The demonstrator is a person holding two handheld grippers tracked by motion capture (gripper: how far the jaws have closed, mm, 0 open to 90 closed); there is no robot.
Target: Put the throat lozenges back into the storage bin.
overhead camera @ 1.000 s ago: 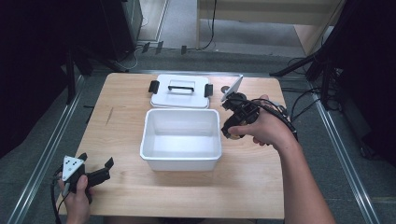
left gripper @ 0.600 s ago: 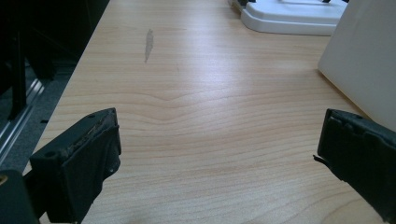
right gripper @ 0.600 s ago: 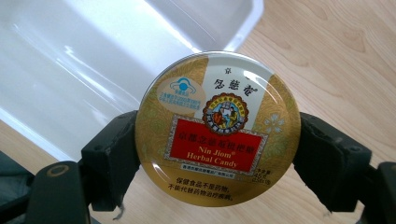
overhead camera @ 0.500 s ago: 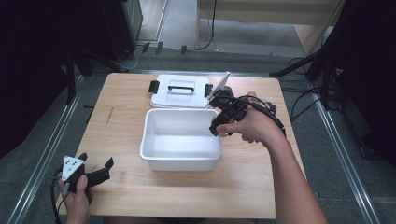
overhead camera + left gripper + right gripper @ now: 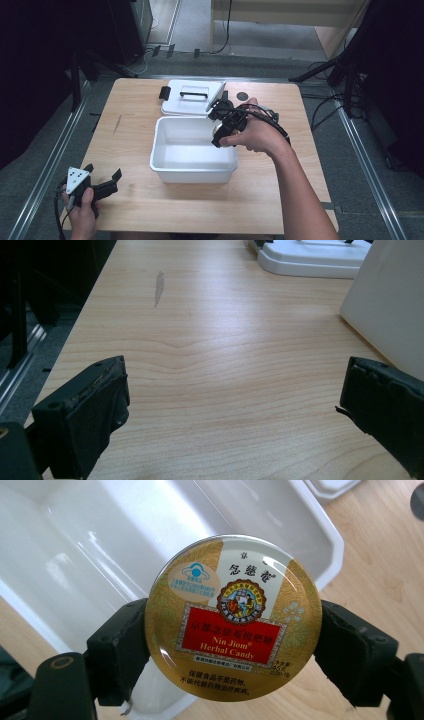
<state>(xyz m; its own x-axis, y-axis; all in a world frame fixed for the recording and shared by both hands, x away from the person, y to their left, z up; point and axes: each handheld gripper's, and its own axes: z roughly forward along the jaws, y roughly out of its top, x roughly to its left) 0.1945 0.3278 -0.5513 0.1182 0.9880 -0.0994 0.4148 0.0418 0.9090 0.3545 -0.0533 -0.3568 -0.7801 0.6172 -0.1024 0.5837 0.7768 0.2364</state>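
Note:
A round gold candy tin [image 5: 233, 617] with a red label is clamped between the two jaws of my right gripper [image 5: 233, 645]. In the high view this right gripper [image 5: 218, 131] hangs over the right rim of the white open bin [image 5: 162, 165], tin barely visible under the hand. The bin's inside [image 5: 125, 540] lies below the tin and holds nothing. My left gripper [image 5: 102, 186] rests at the table's near left corner, jaws wide apart with bare wood between them [image 5: 235, 405]; the bin's wall [image 5: 390, 305] stands to its right.
The bin's white lid [image 5: 192, 97] with black handle and clips lies flat behind the bin. A small dark round spot [image 5: 242, 96] marks the table right of the lid. A grey scuff [image 5: 159, 286] is on the wood at the left.
My right gripper has carried the tin leftward and toward me, from beside the lid to over the bin's right rim. The left gripper has stayed put.

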